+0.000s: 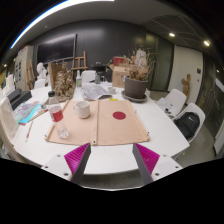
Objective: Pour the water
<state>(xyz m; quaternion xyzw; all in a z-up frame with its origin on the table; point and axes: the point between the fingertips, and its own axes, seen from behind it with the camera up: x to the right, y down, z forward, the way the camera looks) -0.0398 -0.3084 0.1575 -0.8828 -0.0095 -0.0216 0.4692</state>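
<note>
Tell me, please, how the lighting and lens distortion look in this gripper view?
Gripper view: strong fisheye, so the white table bows and the room curves around it; ceiling lights glare as bright spots; the table is evenly lit with faint shadows; far clutter is small and indistinct; the open gripper stays fairly clear.

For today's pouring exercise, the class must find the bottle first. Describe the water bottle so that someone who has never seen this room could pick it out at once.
Start at the white table and find the tan mat lying ahead of the open fingers. At the mat's left edge stands the clear bottle, upright. It is the only tall, see-through thing there with a red band, unlike the short white cup beside it.
</note>
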